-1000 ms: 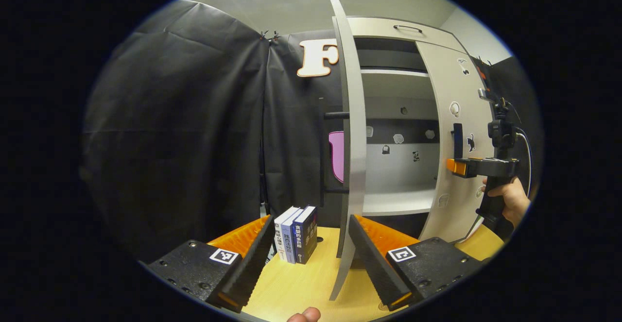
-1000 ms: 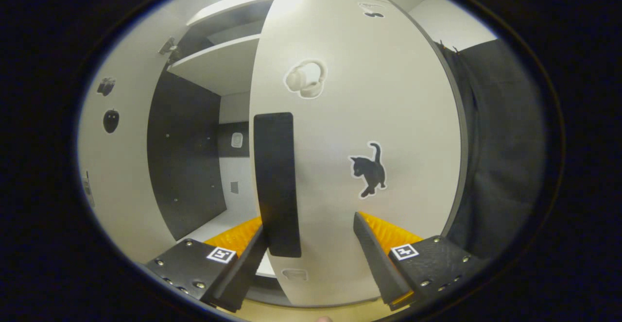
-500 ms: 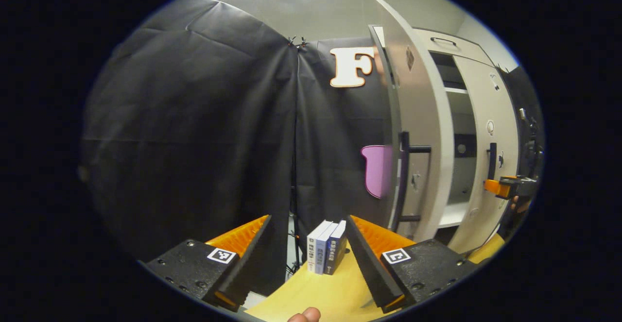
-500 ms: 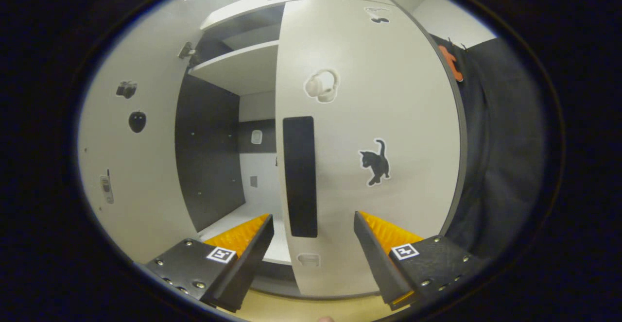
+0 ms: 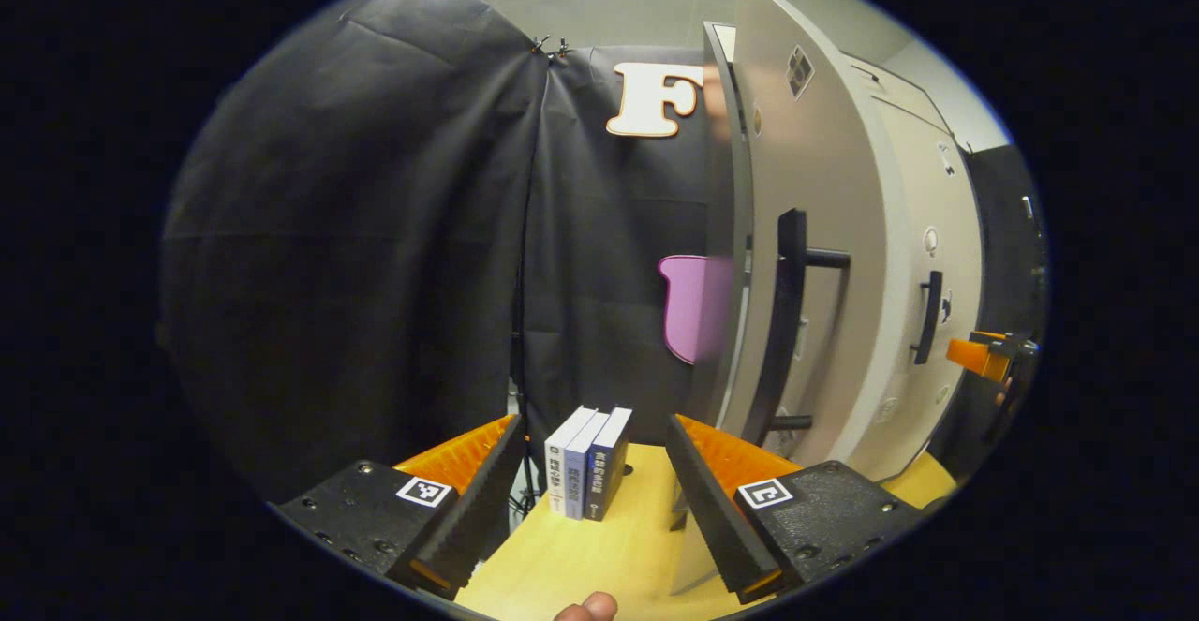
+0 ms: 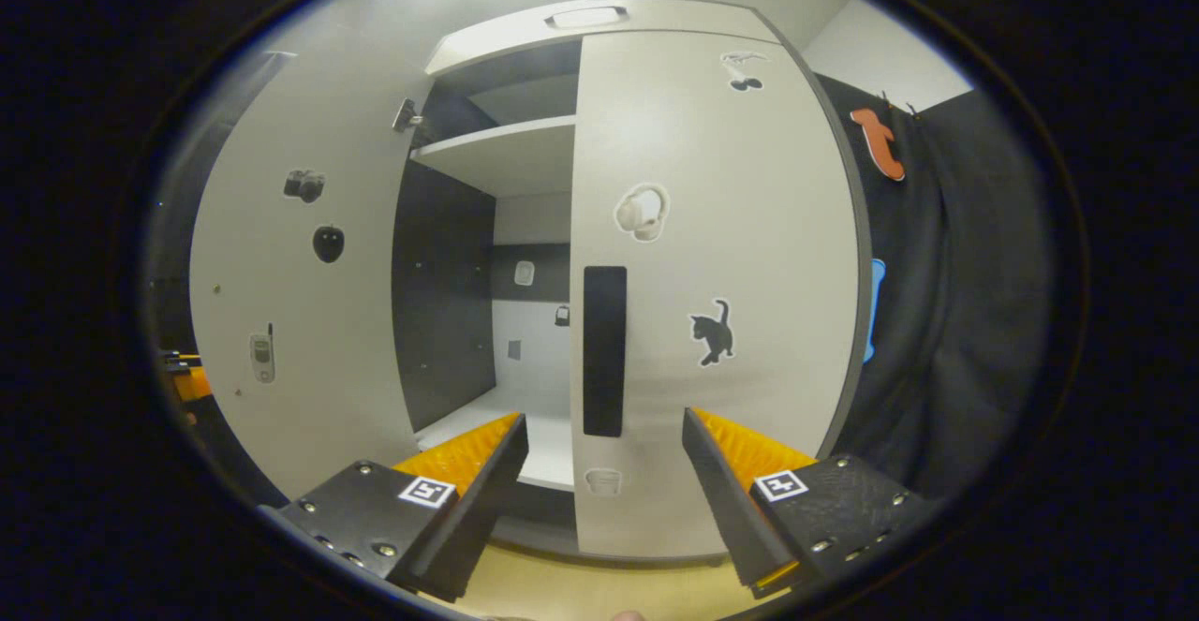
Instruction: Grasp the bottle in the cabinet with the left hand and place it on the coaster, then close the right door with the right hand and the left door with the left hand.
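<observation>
The white cabinet's left door [image 5: 824, 181] stands part open, its outer face and long black handle [image 5: 782, 321] just right of my left gripper [image 5: 593, 426]. That gripper is open and holds nothing; the door's lower edge passes close behind its right finger [image 5: 712, 499]. In the right gripper view the right door [image 6: 740, 228], with a cat sticker and a black handle [image 6: 604, 349], lies flat against the cabinet front. My right gripper [image 6: 604, 418] is open, a little back from that handle. The left door [image 6: 290, 303] shows its inner face beside the cabinet's inside [image 6: 525, 321].
Three books [image 5: 588, 460] stand upright on the wooden table [image 5: 581, 555] ahead of the left gripper. Black cloth hangs behind and to the left. The other gripper [image 5: 984, 357] shows at the far right beyond the right door [image 5: 923, 228].
The right door has swung shut against the cabinet and my right gripper has drawn back from it. The left door has turned from edge-on toward the cabinet, now right of my left gripper.
</observation>
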Motion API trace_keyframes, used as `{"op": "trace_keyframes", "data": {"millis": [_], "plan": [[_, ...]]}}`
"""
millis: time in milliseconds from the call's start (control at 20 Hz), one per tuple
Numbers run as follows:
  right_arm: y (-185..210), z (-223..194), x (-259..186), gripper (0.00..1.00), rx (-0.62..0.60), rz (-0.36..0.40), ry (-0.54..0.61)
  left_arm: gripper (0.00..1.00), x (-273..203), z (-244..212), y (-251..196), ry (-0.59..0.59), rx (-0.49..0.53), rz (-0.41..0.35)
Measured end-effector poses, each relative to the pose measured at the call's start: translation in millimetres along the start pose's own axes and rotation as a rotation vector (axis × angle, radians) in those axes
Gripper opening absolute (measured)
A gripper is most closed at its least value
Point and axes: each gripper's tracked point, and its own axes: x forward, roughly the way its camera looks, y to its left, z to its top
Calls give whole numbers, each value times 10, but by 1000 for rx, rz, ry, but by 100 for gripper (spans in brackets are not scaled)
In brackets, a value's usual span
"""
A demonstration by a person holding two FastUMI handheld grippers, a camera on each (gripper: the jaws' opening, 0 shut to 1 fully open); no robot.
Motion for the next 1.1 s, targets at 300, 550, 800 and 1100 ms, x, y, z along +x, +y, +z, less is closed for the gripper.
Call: {"op": "trace_keyframes", "data": {"millis": [300,550,800,1100], "plan": [[-15,-85,-21,100,-12,-3,25,96,-167,182,-332,-29,-2,-95],[-21,-63,-87,100,-23,5,16,92,-214,208,-566,-32,41,-147],[-159,56,-207,100,-9,-9,-16,89,-250,245,-716,-29,32,-190],[-327,116,-381,100,14,-19,-33,94,-274,193,-1279,-22,30,-288]]}}
